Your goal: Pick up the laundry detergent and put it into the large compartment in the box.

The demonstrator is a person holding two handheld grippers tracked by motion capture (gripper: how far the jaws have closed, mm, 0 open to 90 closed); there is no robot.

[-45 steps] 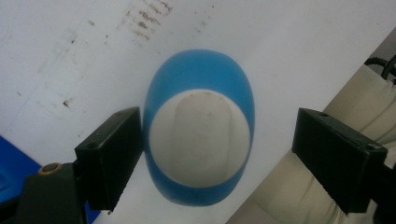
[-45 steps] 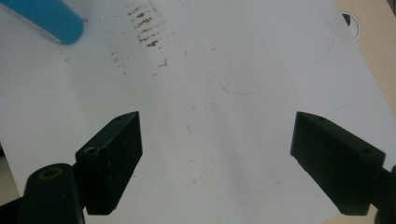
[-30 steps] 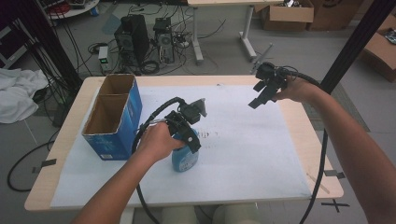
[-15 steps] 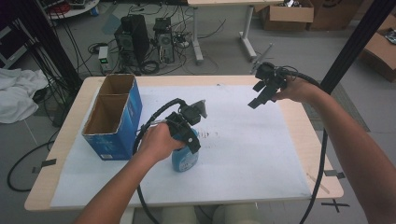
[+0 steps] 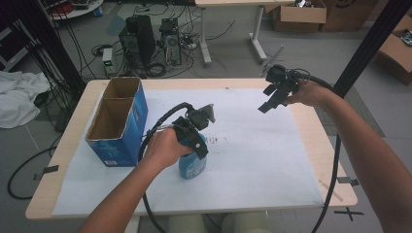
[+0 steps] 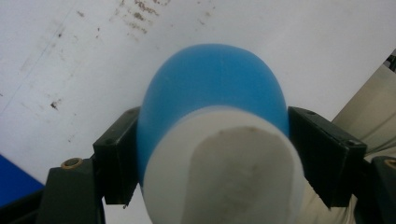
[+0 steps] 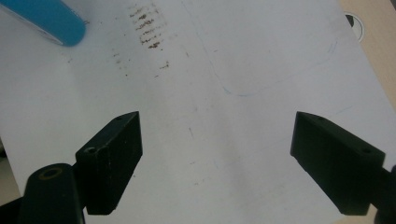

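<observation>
Blue and white, the bottle (image 6: 212,140) sits squarely between my left gripper (image 5: 194,141)'s jaws, clamped on both flanks above the paper-covered desk (image 5: 252,160) beside the cardboard box (image 5: 116,121), while my right gripper (image 7: 215,158) hangs spread, holding nothing.

A blue bottle (image 5: 192,164) with a white cap end (image 6: 224,168) stands low and centre-left in the high view, on white paper, pinched on both sides by the left claw (image 6: 212,154), right of a blue open-topped box (image 5: 116,121).
</observation>
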